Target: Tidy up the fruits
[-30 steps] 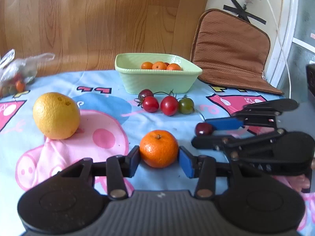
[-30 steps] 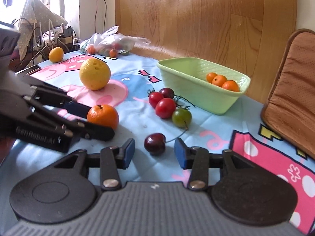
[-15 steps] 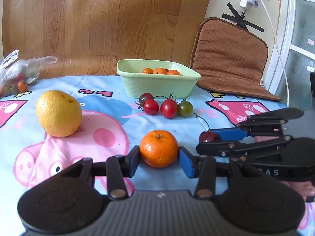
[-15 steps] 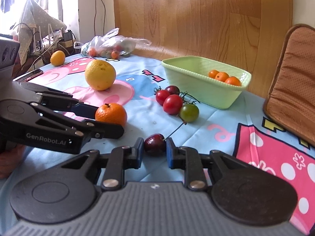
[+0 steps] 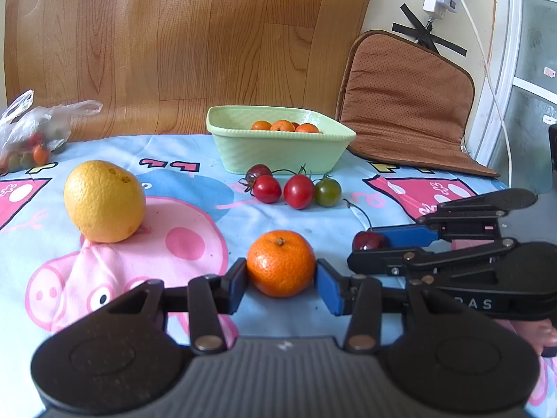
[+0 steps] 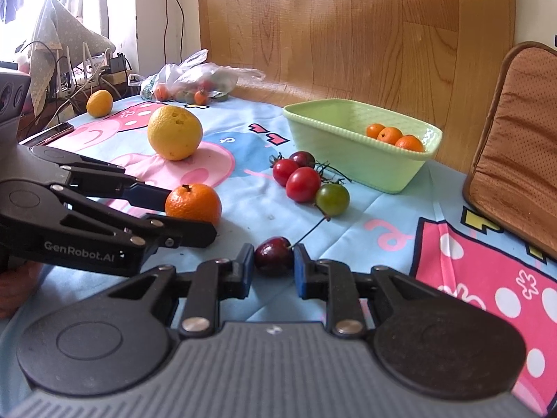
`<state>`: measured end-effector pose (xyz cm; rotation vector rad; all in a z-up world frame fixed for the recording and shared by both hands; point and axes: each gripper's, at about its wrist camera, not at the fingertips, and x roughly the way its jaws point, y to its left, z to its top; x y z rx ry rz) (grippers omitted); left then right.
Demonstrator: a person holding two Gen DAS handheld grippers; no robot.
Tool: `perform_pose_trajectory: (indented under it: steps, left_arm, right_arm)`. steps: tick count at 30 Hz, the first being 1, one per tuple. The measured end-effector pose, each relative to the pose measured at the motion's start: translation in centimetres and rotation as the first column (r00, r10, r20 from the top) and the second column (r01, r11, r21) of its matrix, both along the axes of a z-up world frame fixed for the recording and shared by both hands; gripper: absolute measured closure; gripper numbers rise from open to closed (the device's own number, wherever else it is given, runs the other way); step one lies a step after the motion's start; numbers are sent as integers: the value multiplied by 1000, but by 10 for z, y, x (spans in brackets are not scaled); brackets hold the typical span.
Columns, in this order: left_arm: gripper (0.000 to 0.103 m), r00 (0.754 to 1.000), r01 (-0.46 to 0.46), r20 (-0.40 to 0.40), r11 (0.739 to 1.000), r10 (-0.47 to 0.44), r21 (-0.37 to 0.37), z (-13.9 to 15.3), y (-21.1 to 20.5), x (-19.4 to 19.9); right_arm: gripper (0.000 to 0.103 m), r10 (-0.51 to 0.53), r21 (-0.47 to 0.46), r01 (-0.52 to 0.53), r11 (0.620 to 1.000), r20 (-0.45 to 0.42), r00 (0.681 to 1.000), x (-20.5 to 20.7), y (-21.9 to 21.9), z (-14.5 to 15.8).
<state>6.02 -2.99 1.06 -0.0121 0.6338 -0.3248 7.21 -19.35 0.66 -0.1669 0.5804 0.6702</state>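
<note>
Showing four tomatoes [image 5: 298,191], three basket tangerines [image 6: 390,135]

My table wears a cartoon-pig cloth [image 5: 181,244]. On it sit a big yellow orange [image 5: 104,202], a mandarin [image 5: 280,263], a cherry [image 6: 273,256], tomatoes on a vine [image 5: 296,191], a green basket [image 5: 278,151], a plastic bag [image 6: 195,82] and a brown cushion [image 5: 410,104].

Four tomatoes [image 6: 302,184]; four mandarins [image 6: 193,204]; two oranges [image 6: 174,132]; one cherry [image 6: 273,256]; one basket [image 6: 351,163]; one bag [image 6: 195,82]
</note>
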Motion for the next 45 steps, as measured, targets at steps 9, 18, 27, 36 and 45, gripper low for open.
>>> perform_pose_trajectory:
  steps: [9, 18, 27, 36, 45]
  left_arm:
    - [61, 1000, 0, 0, 1000, 0, -1, 0, 0, 0]
    - [61, 1000, -4, -11, 999, 4, -47, 3, 7, 1]
    - [61, 997, 52, 54, 992, -45, -118, 62, 7, 93]
    - [61, 986, -35, -163, 998, 25, -61, 43, -29, 226]
    - [53, 994, -60, -90, 996, 54, -69, 57, -23, 211]
  right_arm:
    - [76, 0, 0, 0, 1000, 0, 1000, 0, 0, 0]
    - [77, -19, 16, 19, 1000, 7, 1000, 1, -3, 1]
    - [77, -181, 163, 160, 974, 123, 976, 46, -26, 42]
    - [76, -287, 105, 282, 954, 40, 957, 148, -5, 22]
    - [60, -309, 150, 296, 943, 71, 948, 141, -19, 29]
